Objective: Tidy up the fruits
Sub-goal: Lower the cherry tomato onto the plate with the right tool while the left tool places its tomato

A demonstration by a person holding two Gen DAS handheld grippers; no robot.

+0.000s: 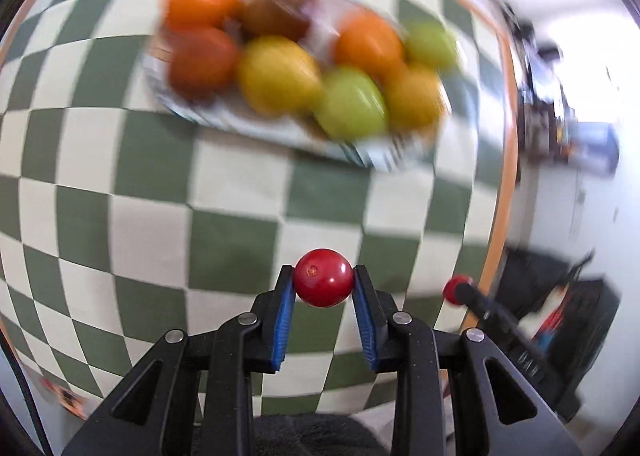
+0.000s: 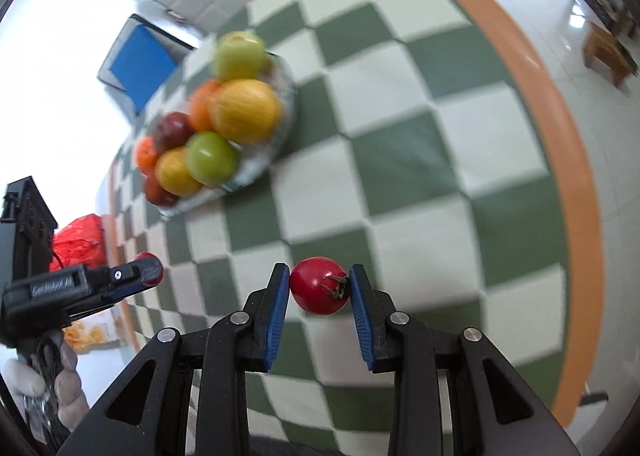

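left gripper (image 1: pixel 324 283) pinches a cherry tomato (image 1: pixel 324 277) above the checkered cloth (image 1: pixel 224 232); right gripper (image 2: pixel 319 285) pinches a stemmed tomato (image 2: pixel 319 285). fruit plate (image 1: pixel 208 117) well ahead. tomatoes look light, smooth, squashable: hold sides gently, avoid the stem.

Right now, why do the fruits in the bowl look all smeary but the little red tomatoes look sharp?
In the left wrist view, the bowl of fruit is streaked by motion blur, while the tomato in the left gripper stays crisp, since it rides with the camera. In the right wrist view, the fruit is softer too, the right gripper and its stemmed tomato sharp. The fisheye bends the checkered cloth.
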